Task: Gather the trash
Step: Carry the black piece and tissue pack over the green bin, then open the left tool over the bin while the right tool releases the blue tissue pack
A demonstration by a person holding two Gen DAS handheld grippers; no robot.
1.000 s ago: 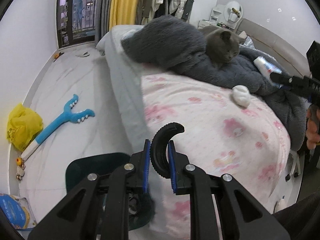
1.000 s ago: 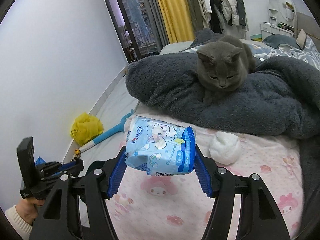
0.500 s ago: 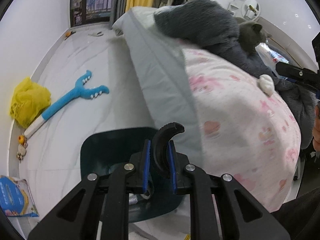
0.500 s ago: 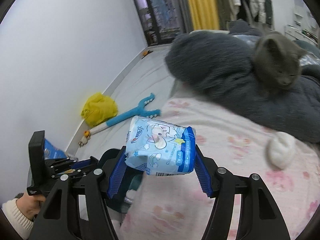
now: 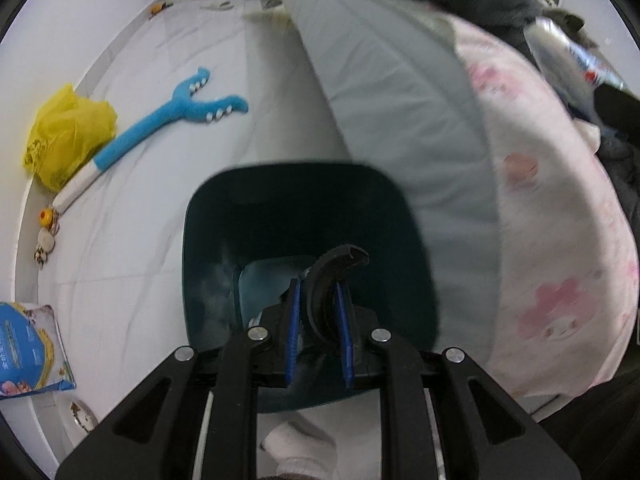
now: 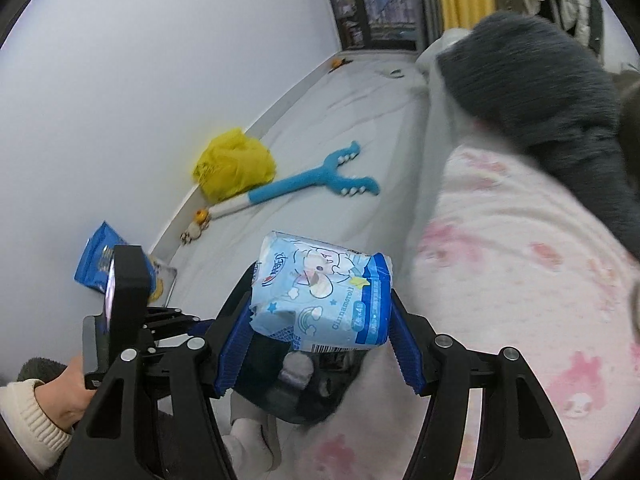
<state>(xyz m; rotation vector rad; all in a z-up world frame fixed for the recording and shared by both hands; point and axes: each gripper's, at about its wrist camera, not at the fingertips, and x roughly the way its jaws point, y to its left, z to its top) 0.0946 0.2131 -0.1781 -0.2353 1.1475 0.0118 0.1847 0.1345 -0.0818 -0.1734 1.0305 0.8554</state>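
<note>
Left wrist view: the left tongs are clamping, jaws nearly together, on a curved black rubbery strip, which is hanging directly above the open dark-teal waste bin standing on the floor beside the bed. The strip is looking light, stiff enough to keep its arc, and best pinched across its narrow middle, as here. Right wrist view: the right tongs are standing wide apart yet pressing on both ends of a blue tissue pack, which is hovering over the same bin, near the bed's edge. The pack is appearing soft, light and slick-wrapped, so gripping across its short ends is probably limiting slippage.
</note>
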